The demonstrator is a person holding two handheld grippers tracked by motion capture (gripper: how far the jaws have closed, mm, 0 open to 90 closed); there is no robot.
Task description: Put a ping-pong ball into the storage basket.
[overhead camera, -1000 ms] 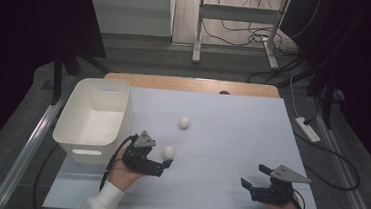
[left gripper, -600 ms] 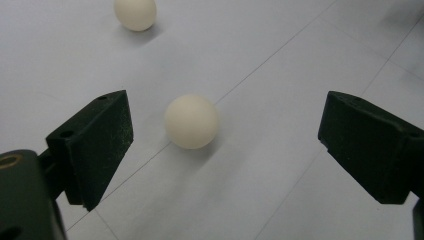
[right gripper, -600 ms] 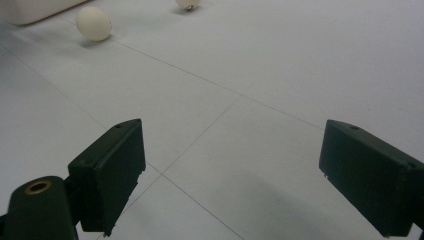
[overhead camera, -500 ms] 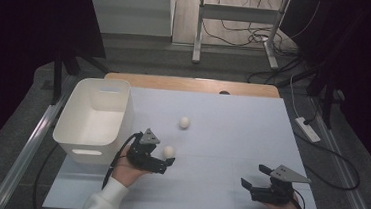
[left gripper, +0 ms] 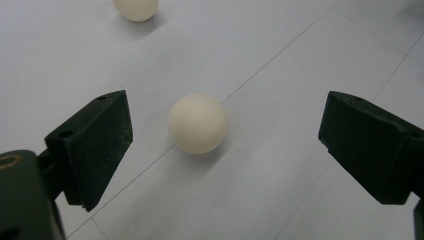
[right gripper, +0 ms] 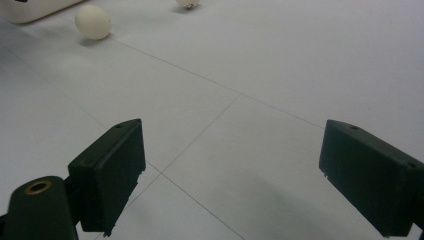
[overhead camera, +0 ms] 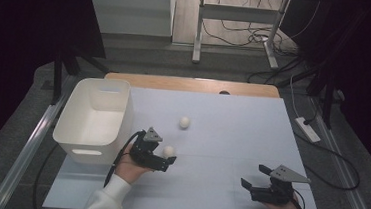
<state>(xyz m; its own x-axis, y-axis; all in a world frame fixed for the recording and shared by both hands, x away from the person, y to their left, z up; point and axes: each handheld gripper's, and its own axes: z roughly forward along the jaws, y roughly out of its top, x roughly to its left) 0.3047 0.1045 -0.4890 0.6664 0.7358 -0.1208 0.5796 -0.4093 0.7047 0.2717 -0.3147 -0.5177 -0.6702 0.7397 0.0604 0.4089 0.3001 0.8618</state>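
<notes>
Left tool point(overhead camera: 168, 159) at near ball point(overhead camera: 169, 151), far ball point(overhead camera: 184, 122) apart, white bin point(overhead camera: 74, 124) at left

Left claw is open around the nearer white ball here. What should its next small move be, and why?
Probably close the left claw on the nearer ball. In the left gripper view the ball lies on the table between the two open jaws, touching neither, with a gap on each side. The white bin stands just to the left as a likely drop place. The right claw rests open, apart from both balls.
</notes>
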